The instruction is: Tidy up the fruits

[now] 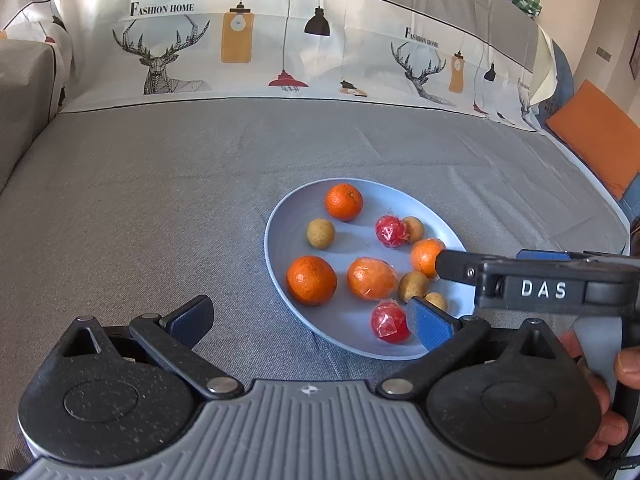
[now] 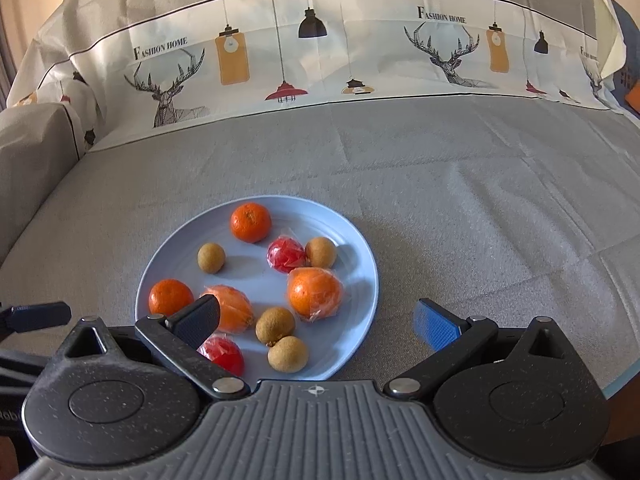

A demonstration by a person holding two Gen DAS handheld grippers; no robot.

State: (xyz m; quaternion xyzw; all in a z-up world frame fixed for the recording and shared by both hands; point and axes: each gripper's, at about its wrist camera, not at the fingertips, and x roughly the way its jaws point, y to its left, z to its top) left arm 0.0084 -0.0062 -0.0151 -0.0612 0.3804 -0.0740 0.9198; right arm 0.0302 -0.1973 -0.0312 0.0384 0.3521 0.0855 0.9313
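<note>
Here the fruits [image 2: 314, 292] all lie in the blue plate [image 2: 360, 256] on a grey cloth [image 2: 440, 184]; behind the plate hangs a deer-print sheet [image 2: 360, 52]. Left gripper [image 1: 310, 320] and right gripper [image 2: 318, 322] both gape, empty.

The right gripper [image 2: 316, 322] hides part of one red wrapped fruit [image 2: 224, 354] — and of a wrapped orange [image 2: 234, 308].

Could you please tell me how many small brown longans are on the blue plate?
4: one at the far left, one beside the far red fruit, two touching at the near edge. None seem hidden.
</note>
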